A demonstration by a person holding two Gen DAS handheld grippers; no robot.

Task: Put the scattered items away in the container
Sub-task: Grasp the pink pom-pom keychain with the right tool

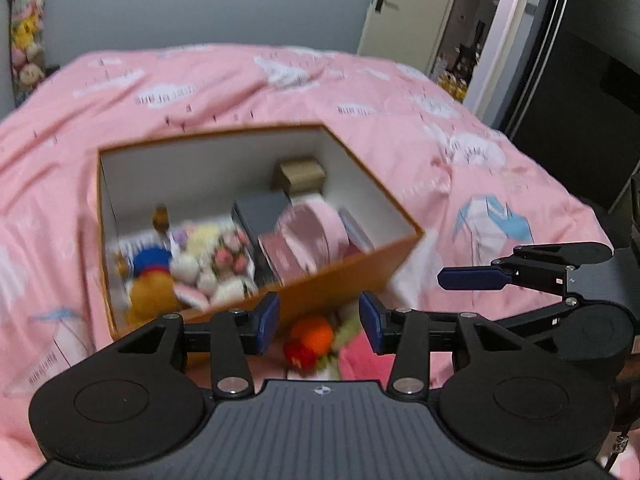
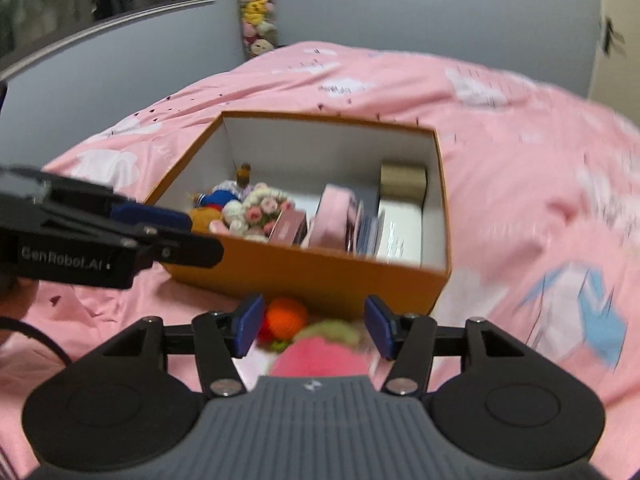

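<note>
While the orange box (image 1: 352,268) is seen mid-frame on the pink bed (image 1: 240,88), the left gripper (image 1: 319,322) is held with jaws spread, nothing pinched; an orange toy (image 2: 286,317) lies low between the right gripper (image 2: 314,328), jaws likewise spread.

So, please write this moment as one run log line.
left gripper: open, empty | right gripper: open, empty | knitted fruit toys: on bed, outside orange box

Left gripper (image 1: 319,322) and right gripper (image 2: 313,327) both gape, angled downward.
</note>
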